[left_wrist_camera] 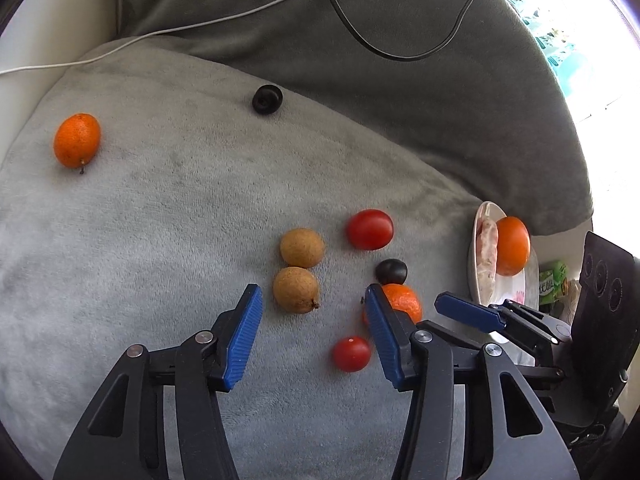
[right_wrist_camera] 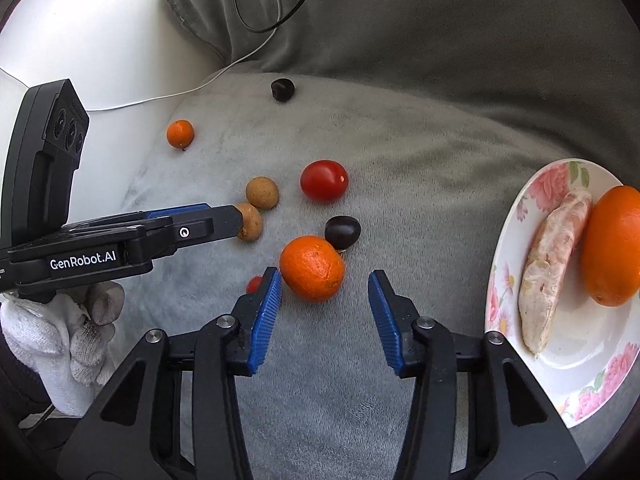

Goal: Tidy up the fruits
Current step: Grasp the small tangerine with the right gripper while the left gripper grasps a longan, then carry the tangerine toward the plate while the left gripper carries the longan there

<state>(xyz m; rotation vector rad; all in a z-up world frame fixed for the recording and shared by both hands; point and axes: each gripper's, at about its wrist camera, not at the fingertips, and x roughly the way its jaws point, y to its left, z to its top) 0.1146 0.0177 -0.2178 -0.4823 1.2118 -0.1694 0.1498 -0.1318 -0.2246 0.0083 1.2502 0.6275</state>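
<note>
Fruit lies scattered on a grey blanket (left_wrist_camera: 160,240). My left gripper (left_wrist_camera: 311,300) is open, with the nearer of two brown longans (left_wrist_camera: 296,290) just ahead of its tips and a small red tomato (left_wrist_camera: 351,354) beside its right finger. My right gripper (right_wrist_camera: 325,280) is open just above the blanket. A mandarin (right_wrist_camera: 312,268) sits at its tips, close to the left pad and apart from the right one. Behind the mandarin are a dark plum (right_wrist_camera: 342,232) and a bigger red tomato (right_wrist_camera: 324,181). A kumquat (right_wrist_camera: 180,133) and another dark fruit (right_wrist_camera: 283,89) lie further back.
A flowered plate (right_wrist_camera: 516,216) at the right holds a large orange (right_wrist_camera: 612,246) and a pale sausage-like piece (right_wrist_camera: 556,268). A gloved hand (right_wrist_camera: 80,340) carries the left gripper (right_wrist_camera: 238,218). A grey cushion (left_wrist_camera: 400,100) with cables (left_wrist_camera: 400,56) rises behind.
</note>
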